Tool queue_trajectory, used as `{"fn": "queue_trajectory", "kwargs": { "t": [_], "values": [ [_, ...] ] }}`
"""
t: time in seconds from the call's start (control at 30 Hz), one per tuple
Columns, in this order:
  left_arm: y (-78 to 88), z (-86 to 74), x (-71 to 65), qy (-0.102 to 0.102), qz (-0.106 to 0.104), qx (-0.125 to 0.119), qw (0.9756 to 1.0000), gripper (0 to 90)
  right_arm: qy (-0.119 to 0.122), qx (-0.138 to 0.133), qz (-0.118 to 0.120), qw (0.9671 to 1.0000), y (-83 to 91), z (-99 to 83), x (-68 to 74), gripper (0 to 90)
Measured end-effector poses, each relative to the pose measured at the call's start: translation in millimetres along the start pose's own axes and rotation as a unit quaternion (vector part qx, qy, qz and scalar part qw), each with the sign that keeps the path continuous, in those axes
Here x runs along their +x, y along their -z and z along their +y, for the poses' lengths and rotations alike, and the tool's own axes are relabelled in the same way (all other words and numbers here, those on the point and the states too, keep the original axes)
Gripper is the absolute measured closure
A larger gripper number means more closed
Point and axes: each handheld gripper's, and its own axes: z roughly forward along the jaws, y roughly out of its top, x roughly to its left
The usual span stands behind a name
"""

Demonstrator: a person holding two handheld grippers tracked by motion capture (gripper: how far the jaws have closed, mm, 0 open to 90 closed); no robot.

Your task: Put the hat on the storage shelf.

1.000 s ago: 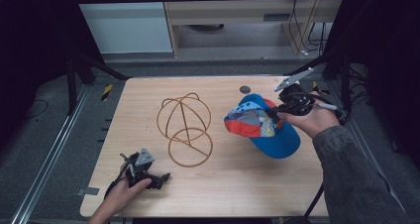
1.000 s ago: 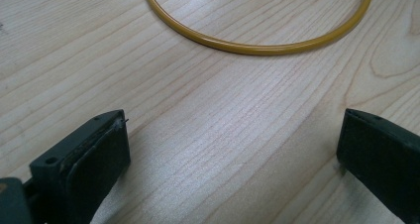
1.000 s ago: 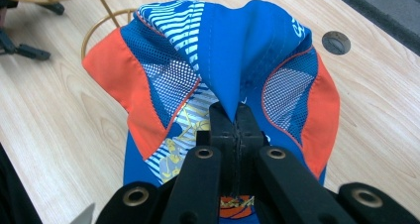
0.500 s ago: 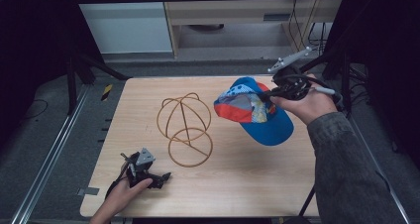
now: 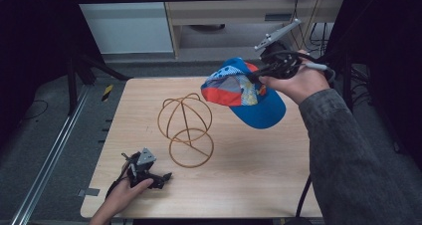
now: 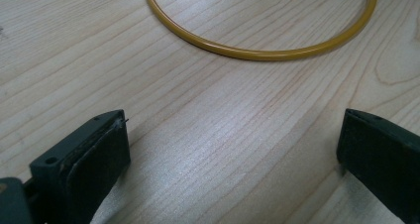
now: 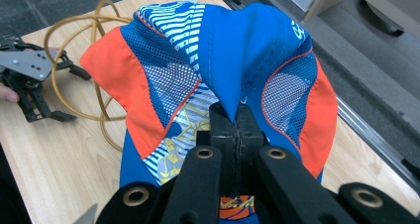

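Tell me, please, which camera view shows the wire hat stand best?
The high view: the whole wire hat stand shows, dome and base ring, upright on the table. The left gripper view gives just an arc of its base ring. In the right gripper view the cap hides most of it.

The cap's [image 7: 218, 70] lower edge is hidden behind the right gripper [image 7: 233, 120] in its own view. The wire stand's [image 6: 257, 45] ring is cut off at the top edge in the left gripper view.
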Motion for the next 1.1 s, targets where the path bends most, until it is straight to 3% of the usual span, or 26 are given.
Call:
{"fn": "queue_trajectory", "kwargs": {
  "t": [0.47, 0.77, 1.1],
  "values": [
    [0.0, 0.0, 0.0, 0.0, 0.0, 0.0, 1.0, 0.0, 0.041, -0.017, 0.024, 0.9987, -25.7, 48.9, 24.7, 90.0],
    [-0.1, 0.2, 0.5, -0.002, -0.001, 0.0, 1.0, 0.0, 0.056, -0.02, 0.036, 0.9976, -48.8, 64.4, 38.8, 90.0],
    [-0.2, 0.2, 0.5, -0.001, 0.0, 0.0, 1.0, 0.0, 0.057, -0.022, 0.029, 0.9977, -66.3, 78.5, 50.8, 90.0]
  ]
}}
